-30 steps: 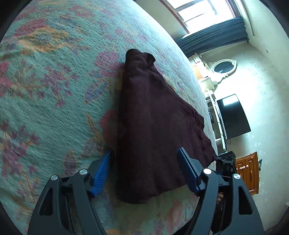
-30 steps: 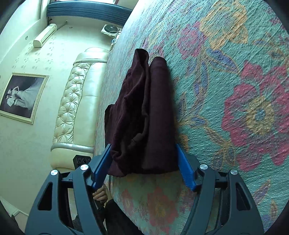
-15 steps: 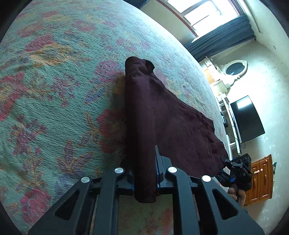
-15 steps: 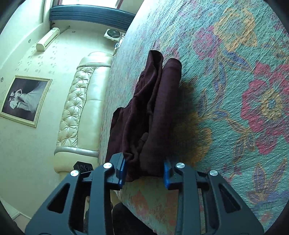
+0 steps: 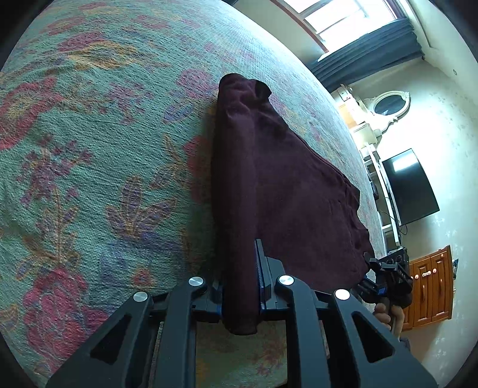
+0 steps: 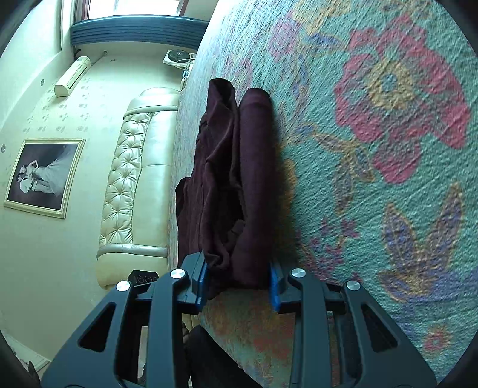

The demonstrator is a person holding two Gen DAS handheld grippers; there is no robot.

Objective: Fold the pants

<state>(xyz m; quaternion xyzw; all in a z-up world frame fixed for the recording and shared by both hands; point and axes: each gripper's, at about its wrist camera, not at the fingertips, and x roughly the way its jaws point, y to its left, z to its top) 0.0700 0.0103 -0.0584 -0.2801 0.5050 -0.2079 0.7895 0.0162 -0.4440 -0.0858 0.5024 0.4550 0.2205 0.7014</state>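
Both grippers clamped on the pants [image 5: 286, 191] — dark maroon, lying on the floral bedspread [image 5: 89, 149]

Left gripper [image 5: 240, 294]: jaws closed tight on a narrow rolled edge of the cloth, near end of the garment. The pinched fold runs straight away from the camera as a long ridge; rest of the fabric spreads flat to its right, widening toward the bed edge. Far end bunched into a small peak.

Right gripper [image 6: 239, 283]: jaws closed on a thicker wad — two or three layers stacked between the blue pads [image 6: 202, 283]. Fabric stands on edge in this view, two parallel folds running away from the camera, a looser crumpled flap hanging off on the left side.

In the left view the right gripper [image 5: 385, 277] shows at the far corner of the cloth, fingers [image 5: 384, 313] of a hand wrapped on its handle.

Room: window [image 5: 352, 18] with dark curtain [image 5: 367, 50], TV [image 5: 409, 186], wooden cabinet [image 5: 430, 286], tufted headboard [image 6: 134, 185], framed picture [image 6: 44, 176]
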